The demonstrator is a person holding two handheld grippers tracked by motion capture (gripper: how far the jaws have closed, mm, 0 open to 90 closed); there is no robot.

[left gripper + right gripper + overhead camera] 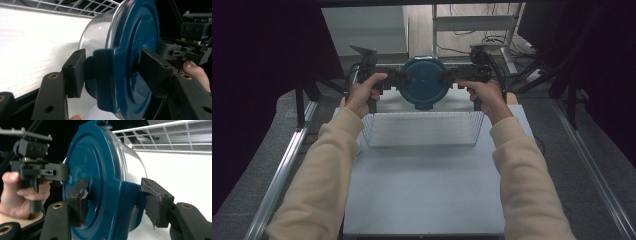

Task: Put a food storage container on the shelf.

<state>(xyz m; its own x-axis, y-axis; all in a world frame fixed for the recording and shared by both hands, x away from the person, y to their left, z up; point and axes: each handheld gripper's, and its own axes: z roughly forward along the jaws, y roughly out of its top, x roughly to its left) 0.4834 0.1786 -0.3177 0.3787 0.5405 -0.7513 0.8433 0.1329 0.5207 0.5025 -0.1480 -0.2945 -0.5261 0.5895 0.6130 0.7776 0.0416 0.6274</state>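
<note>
A round clear container with a dark blue lid (423,82) hangs in the air above the far end of a wire basket (377,131), lid facing me. My left gripper (404,79) clamps its left edge and my right gripper (447,77) its right edge. In the left gripper view the left gripper (113,75) is shut on a lid latch tab, one pad on the lid's face (135,50) and one behind the tab. In the right gripper view the right gripper (117,203) is shut on the opposite tab of the lid (95,165), its pads worn and torn.
The wire basket rests on a white table top (422,190) with bare room in front of it. Metal rails (282,170) run along both sides of the table. A metal shelf frame (472,22) and cables lie beyond the far edge.
</note>
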